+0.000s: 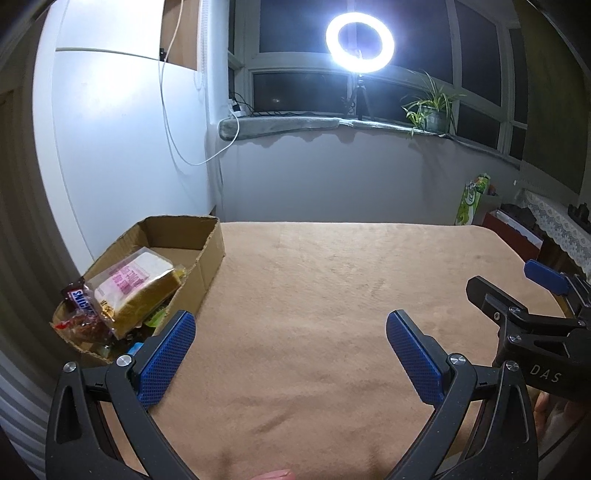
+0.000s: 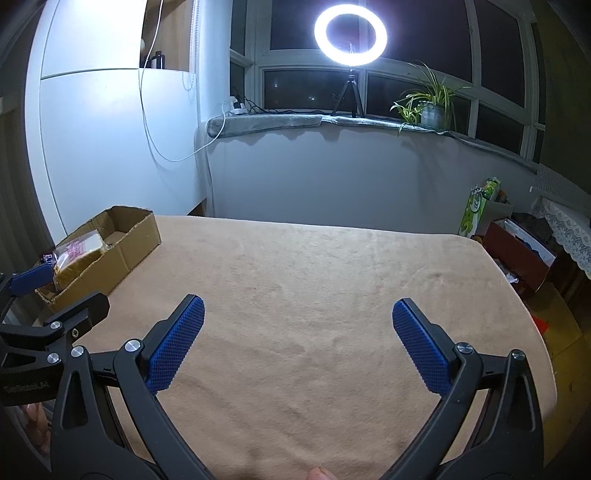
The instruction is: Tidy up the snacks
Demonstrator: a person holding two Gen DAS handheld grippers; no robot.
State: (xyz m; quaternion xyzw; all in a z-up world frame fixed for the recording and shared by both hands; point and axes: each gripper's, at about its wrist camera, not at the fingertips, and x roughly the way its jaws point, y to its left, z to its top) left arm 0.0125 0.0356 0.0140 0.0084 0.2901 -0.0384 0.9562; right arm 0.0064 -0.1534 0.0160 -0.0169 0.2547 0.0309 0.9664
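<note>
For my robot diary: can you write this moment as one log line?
left gripper open, empty | right gripper open, empty | snacks in cardboard box | tan tabletop bare

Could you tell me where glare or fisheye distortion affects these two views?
Left wrist view: the ring light blows out white and the cabinet bows. Right wrist view: the same ring light flares, the window frame curves, and the corners darken.
</note>
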